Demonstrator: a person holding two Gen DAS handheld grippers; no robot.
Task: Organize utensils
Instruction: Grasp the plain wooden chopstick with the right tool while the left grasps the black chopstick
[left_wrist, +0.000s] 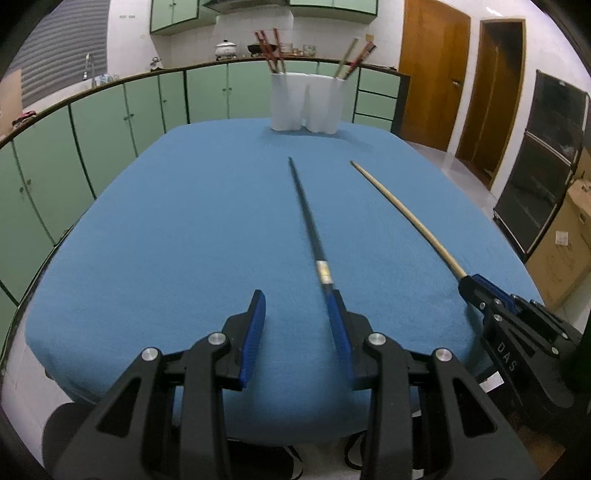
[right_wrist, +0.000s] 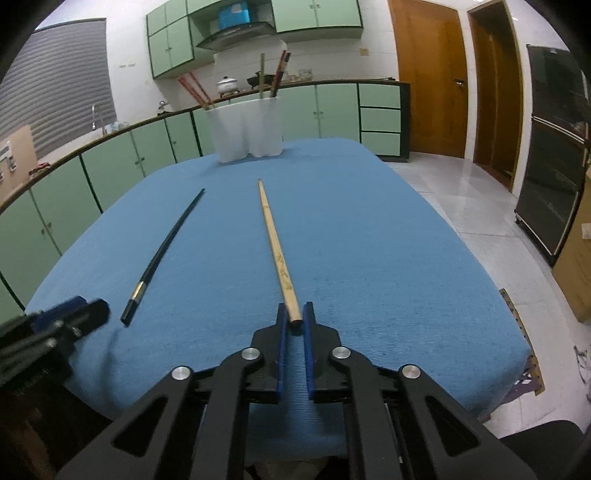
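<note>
Two grippers working over chopsticks on a blue table.
Right gripper (right_wrist: 294, 318) is clenching the wooden chopstick (right_wrist: 275, 251); left gripper (left_wrist: 297, 306) is hanging released beside the black chopstick (left_wrist: 306, 218).

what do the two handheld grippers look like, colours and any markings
Both look alike. The left gripper has black plastic linkage arms with triangular cut-outs, round silver pivot pins, and two flat fingers faced with ribbed blue pads. The right gripper has the same build; seen from the left wrist camera, its black body carries white "DAS" lettering. No cables or sleeves are visible.
</note>
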